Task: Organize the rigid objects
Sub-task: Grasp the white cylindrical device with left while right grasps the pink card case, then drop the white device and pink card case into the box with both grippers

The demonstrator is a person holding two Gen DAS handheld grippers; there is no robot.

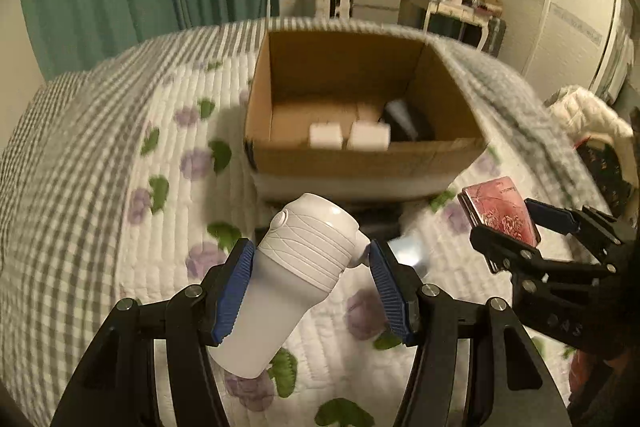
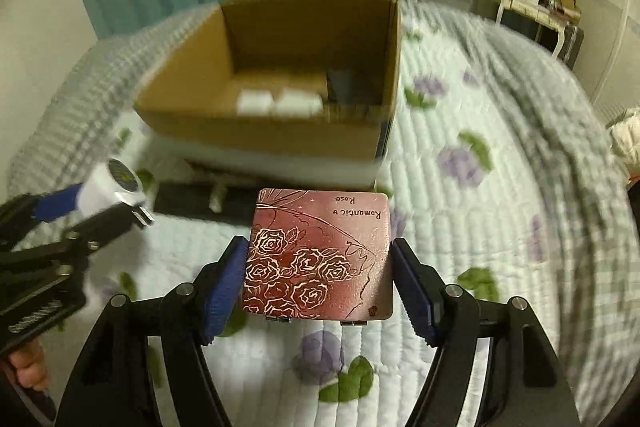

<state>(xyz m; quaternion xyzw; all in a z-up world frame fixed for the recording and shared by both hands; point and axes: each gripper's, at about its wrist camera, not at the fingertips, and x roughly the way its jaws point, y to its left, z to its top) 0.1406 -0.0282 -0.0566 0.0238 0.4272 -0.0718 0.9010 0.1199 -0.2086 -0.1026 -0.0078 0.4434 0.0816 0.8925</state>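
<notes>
My left gripper (image 1: 310,259) is shut on a white plastic bottle-shaped device (image 1: 288,279), held tilted above the bed. My right gripper (image 2: 318,255) is shut on a flat red box printed with roses (image 2: 320,255), held level above the quilt. An open cardboard box (image 1: 360,163) stands on the bed ahead of both grippers. It holds two white blocks (image 1: 348,135) and a dark object (image 1: 404,119). The right gripper with the red box also shows at the right of the left wrist view (image 1: 504,215). The left gripper with the white device shows at the left of the right wrist view (image 2: 108,187).
The bed has a white quilt with purple flowers (image 2: 460,163) and a grey checked blanket (image 1: 60,167). A dark flat item (image 2: 188,203) lies on the quilt in front of the box. Green curtains, a dressing table (image 1: 452,7) and a wardrobe stand beyond the bed.
</notes>
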